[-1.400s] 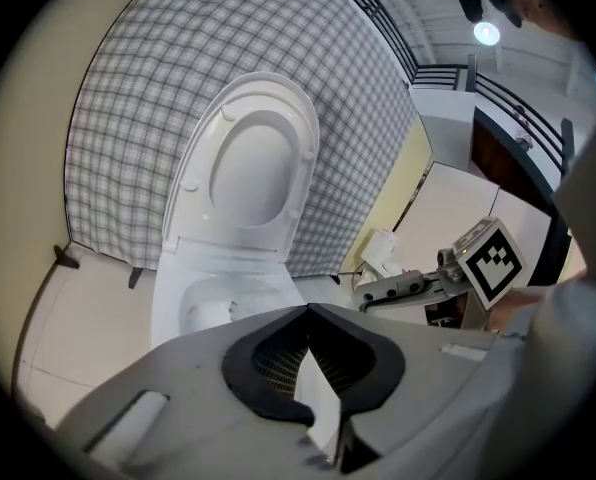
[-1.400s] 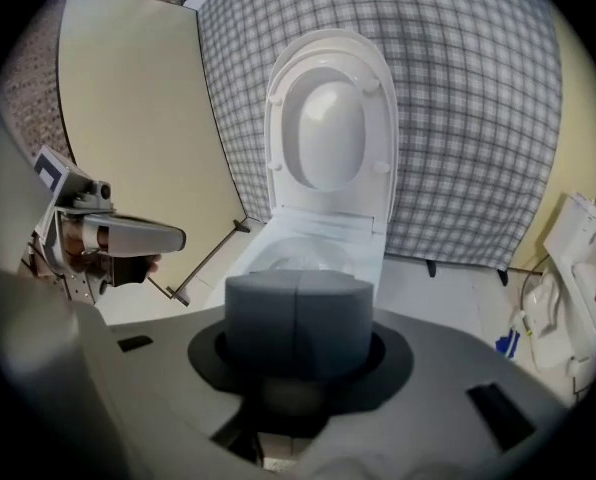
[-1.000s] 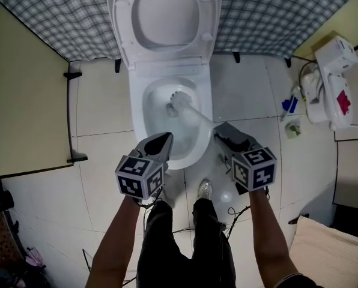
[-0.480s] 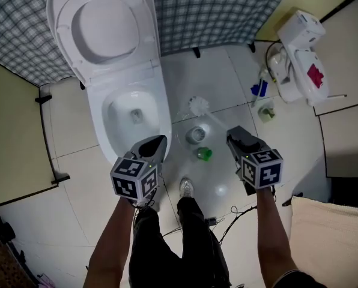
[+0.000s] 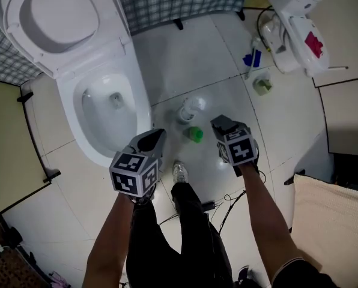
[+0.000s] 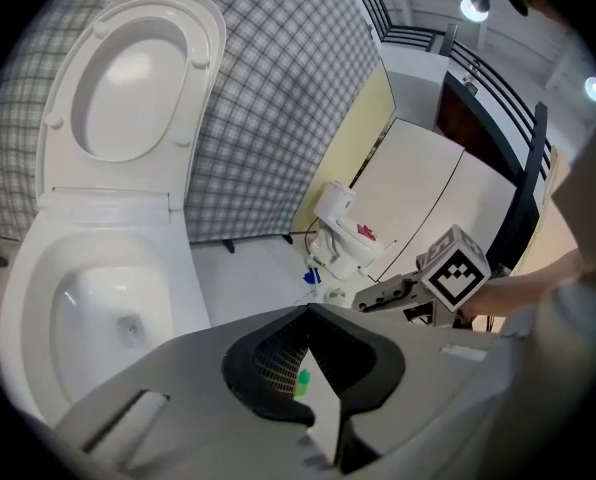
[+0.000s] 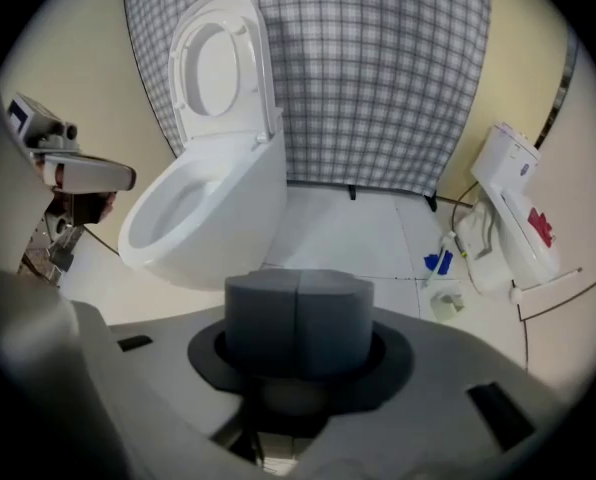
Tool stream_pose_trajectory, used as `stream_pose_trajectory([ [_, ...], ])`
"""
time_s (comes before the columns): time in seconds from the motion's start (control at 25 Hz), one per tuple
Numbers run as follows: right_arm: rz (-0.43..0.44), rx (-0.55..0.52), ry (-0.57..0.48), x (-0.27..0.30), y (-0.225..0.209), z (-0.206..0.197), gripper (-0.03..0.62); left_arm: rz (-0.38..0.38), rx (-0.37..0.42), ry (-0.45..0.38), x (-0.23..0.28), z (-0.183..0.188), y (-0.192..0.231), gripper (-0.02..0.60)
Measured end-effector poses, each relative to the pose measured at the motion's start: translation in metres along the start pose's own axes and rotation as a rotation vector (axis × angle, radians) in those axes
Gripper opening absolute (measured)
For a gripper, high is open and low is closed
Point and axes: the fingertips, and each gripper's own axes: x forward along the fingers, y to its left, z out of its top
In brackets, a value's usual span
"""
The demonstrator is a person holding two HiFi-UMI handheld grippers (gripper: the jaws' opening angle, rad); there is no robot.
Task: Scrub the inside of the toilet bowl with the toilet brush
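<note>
Right gripper (image 5: 218,123) is clamped on the toilet brush (image 5: 190,108), whose head's down by the floor (image 5: 185,59) just beside the toilet bowl (image 5: 143,114), while the left gripper (image 5: 160,134) hangs slightly open, holding nothing.

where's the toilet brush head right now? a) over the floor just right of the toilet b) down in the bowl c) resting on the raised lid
a: in the head view the toilet brush has its white head over the floor, beside the toilet and near a green object.
</note>
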Motion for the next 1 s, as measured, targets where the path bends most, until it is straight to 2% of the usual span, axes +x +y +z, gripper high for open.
stream_pose_trajectory([
  [0.4,0.033,-0.096,0.131,0.105,0.008,-0.025,0.163,-0.013,-0.035,0.089,0.039,-0.061,0.004,0.007],
  [0.6,0.04,-0.146,0.199,0.137,0.009,-0.033,0.163,-0.02,-0.057,0.088,0.047,-0.066,0.001,0.008],
  [1.0,0.048,-0.238,0.299,0.181,0.014,-0.018,0.163,0.008,-0.096,0.077,0.046,-0.072,0.012,0.008],
])
